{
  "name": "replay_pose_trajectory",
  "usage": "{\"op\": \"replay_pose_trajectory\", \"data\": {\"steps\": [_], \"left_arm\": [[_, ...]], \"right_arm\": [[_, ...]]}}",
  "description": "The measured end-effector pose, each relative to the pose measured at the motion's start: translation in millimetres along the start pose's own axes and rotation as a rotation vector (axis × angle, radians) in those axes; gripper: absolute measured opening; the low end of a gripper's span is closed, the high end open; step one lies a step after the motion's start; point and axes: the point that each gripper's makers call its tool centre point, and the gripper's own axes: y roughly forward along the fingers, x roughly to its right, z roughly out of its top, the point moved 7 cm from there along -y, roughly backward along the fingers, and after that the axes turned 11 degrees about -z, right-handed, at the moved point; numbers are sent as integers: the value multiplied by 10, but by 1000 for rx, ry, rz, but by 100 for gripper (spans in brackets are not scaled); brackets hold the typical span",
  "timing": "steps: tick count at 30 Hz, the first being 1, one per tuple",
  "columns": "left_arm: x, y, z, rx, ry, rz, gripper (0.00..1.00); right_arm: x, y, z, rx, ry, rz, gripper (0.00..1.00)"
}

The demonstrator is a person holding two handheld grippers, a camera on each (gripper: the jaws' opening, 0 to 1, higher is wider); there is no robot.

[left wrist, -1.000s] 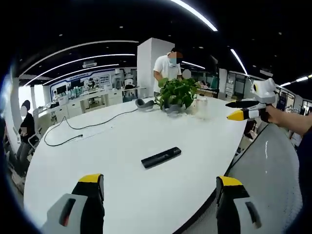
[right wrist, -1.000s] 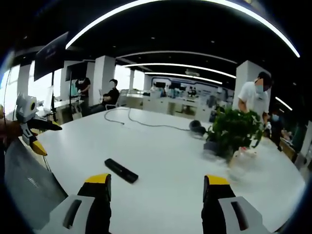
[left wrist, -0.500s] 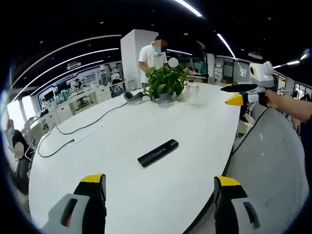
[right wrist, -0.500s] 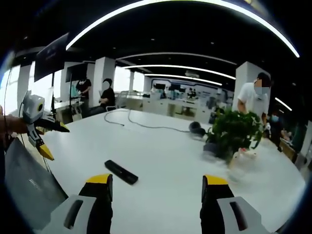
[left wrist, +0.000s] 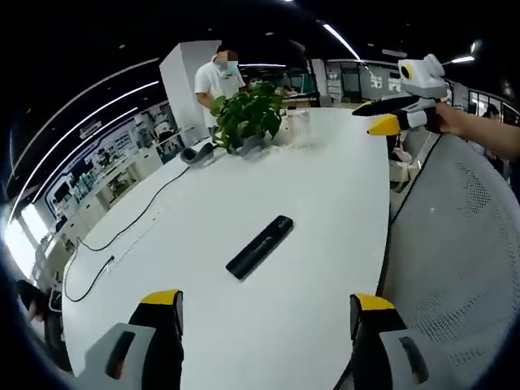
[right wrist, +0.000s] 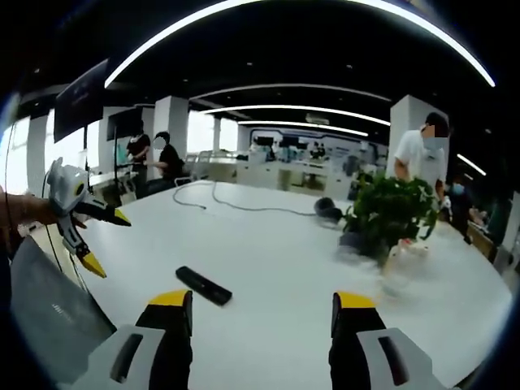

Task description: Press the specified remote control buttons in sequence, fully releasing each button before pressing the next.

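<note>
- A white desk (left wrist: 325, 195) (right wrist: 284, 244) carries everything; a grey chair back (left wrist: 455, 260) stands at its edge, near the remote.
- A potted plant (left wrist: 246, 118) (right wrist: 388, 215) sits well beyond the remote, with a standing person (left wrist: 213, 80) (right wrist: 416, 154) behind it.
- A black cable (left wrist: 130, 231) (right wrist: 236, 205) trails across the desk, well apart from the remote.
- The left claw (left wrist: 262, 309) (right wrist: 97, 241) hangs above the desk short of the remote, jaws wide, holding nothing.
- The right claw (right wrist: 260, 302) (left wrist: 370, 120) hangs short of the remote, jaws wide, holding nothing.
- The black remote (left wrist: 260, 246) (right wrist: 204, 285) lies flat mid-desk, untouched.
</note>
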Motion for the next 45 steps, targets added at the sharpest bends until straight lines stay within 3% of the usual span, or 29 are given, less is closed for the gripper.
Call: {"op": "replay_pose_trajectory", "data": {"steps": [8, 22, 39, 41, 43, 45], "left_arm": [[-154, 106, 11, -48, 26, -48, 89], [-388, 314, 63, -79, 16, -138, 86], [-659, 655, 127, -154, 68, -196, 82], [-669, 688, 138, -146, 46, -219, 82], [-664, 723, 171, -99, -27, -256, 82], [-711, 737, 177, -89, -39, -255, 82]], "right_arm": [[-3, -5, -3, 1, 6, 3, 65], [-14, 12, -41, -22, -16, 16, 60], [-46, 5, -29, -35, -32, 12, 59], [-45, 6, -30, -39, -35, 9, 59], [-41, 7, -29, -40, -37, 5, 59], [-39, 7, -28, -41, -34, 4, 59]]}}
